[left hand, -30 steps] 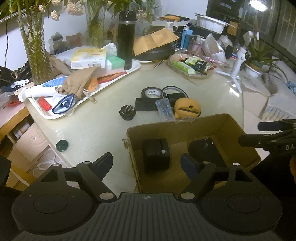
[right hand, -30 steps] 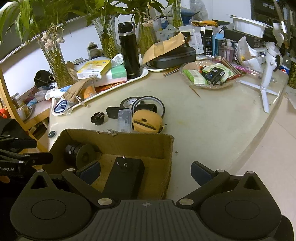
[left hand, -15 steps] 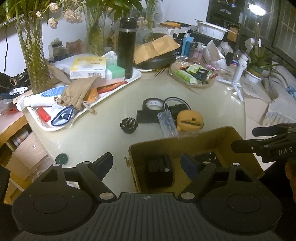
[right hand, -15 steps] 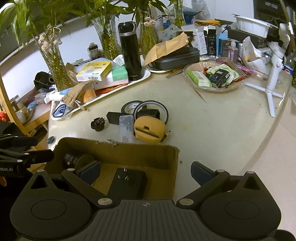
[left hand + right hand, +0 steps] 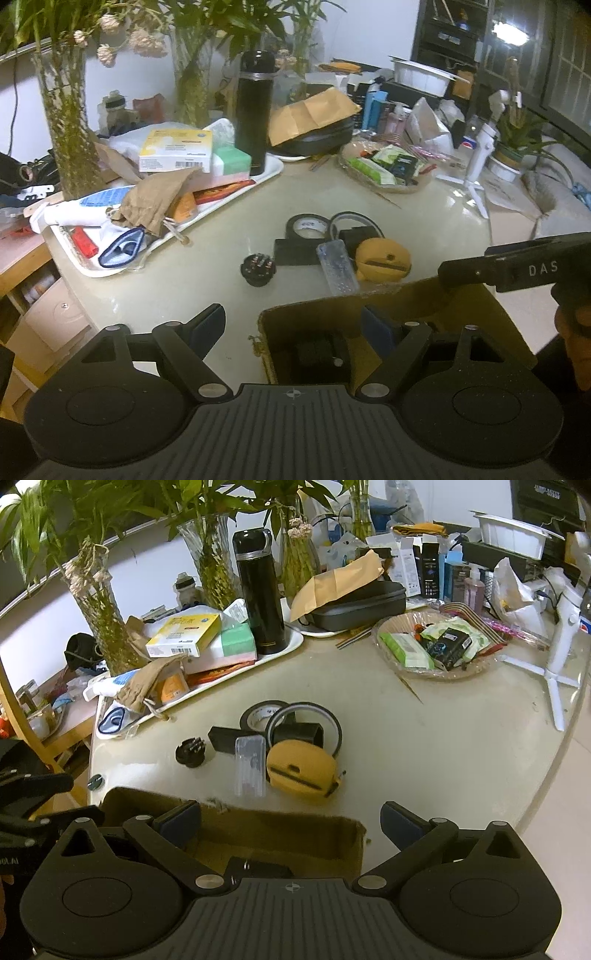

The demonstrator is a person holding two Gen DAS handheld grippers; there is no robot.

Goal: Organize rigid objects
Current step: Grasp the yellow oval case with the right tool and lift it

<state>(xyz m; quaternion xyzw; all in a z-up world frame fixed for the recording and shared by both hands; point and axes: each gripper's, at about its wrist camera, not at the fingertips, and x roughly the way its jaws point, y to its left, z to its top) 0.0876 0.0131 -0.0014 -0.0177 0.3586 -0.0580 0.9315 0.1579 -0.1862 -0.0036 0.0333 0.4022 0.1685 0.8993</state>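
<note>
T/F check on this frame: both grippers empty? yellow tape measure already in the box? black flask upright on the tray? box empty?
1. Both the left gripper and right gripper are open and empty. True.
2. The yellow tape measure lies in the cardboard box. False: it sits on the table just beyond the box.
3. The black flask stands upright on the white tray. True.
4. The box is empty. False: dark objects lie inside.

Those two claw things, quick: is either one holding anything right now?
Left gripper: open, holding nothing, above the cardboard box.
Right gripper: open, holding nothing.
</note>
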